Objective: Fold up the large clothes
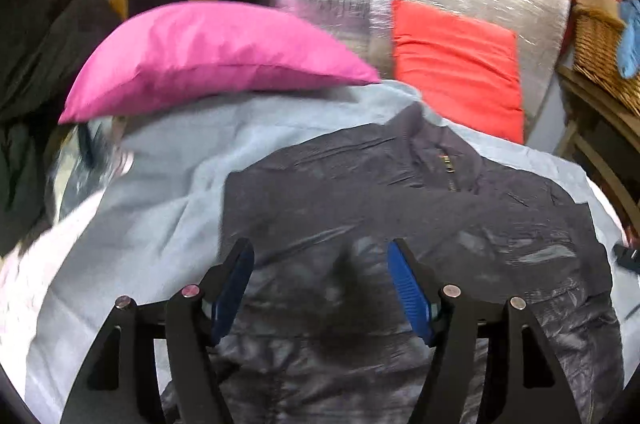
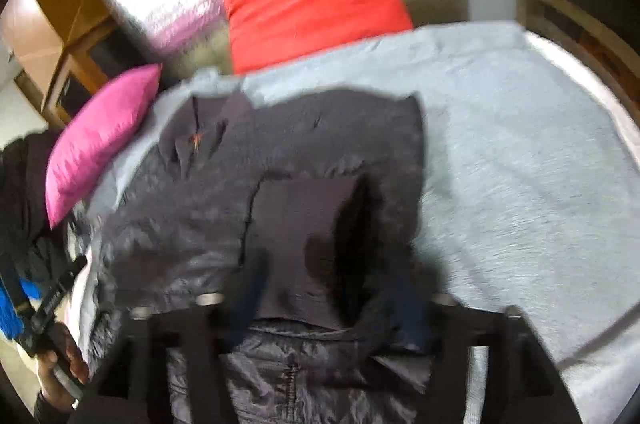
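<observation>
Lying flat, shiny quilted dark jacket [image 1: 400,224] covers grey sheet [image 1: 160,204].

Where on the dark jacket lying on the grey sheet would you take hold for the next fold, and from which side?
Grip the dark jacket at its near hem corners, coming from the hem side with the jaws low. It lies flat on the grey sheet, collar away near the red cushion, so probably only the edges give the left gripper something to pinch.

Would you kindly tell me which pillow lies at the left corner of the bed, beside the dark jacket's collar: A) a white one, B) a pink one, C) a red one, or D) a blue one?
B: the pink pillow lies left of the dark jacket collar, while the red pillow leans against the silver headboard.
</observation>
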{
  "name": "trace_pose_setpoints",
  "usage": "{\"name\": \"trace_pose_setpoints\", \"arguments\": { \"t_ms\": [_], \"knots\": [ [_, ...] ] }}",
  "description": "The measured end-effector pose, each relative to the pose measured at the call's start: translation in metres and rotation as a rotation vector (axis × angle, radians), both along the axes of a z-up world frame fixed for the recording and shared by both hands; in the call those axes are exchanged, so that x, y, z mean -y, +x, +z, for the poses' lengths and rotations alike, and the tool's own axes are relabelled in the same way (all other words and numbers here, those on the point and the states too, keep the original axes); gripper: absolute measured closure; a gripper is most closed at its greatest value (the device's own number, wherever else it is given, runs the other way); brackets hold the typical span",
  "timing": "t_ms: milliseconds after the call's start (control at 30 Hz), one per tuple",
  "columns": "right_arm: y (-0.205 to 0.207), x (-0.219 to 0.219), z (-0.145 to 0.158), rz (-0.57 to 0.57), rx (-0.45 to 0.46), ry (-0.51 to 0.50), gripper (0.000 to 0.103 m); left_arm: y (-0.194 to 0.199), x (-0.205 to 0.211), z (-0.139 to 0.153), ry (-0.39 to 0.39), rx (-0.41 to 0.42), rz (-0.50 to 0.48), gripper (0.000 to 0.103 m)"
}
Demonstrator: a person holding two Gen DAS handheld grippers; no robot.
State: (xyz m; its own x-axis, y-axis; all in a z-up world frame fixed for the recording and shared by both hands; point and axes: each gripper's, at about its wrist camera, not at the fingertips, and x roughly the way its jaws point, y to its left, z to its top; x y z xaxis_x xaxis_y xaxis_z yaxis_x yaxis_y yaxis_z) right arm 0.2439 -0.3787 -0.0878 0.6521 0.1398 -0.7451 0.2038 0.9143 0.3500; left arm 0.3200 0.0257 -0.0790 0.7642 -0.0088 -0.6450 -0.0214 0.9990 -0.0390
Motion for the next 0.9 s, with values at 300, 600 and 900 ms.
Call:
{"name": "trace_pose_setpoints", "arguments": {
  "t_ms": [300,600,900],
  "knots": [
    [0.022,-0.040,0.009,0.169,0.143,0.463,0.034,0.023,0.017,-0.059,0.057,-0.135,-0.006,0.032],
    [0.045,-0.040,-0.053,0.041,-0.023,0.491,0.047,0.016,0.011,-0.053,0.053,-0.103,-0.023,0.030],
    [0.031,-0.084,-0.019,0.219,0.063,0.479,0.033,0.009,-0.038,-0.063,0.005,-0.166,0.114,0.029]
  ]
}}
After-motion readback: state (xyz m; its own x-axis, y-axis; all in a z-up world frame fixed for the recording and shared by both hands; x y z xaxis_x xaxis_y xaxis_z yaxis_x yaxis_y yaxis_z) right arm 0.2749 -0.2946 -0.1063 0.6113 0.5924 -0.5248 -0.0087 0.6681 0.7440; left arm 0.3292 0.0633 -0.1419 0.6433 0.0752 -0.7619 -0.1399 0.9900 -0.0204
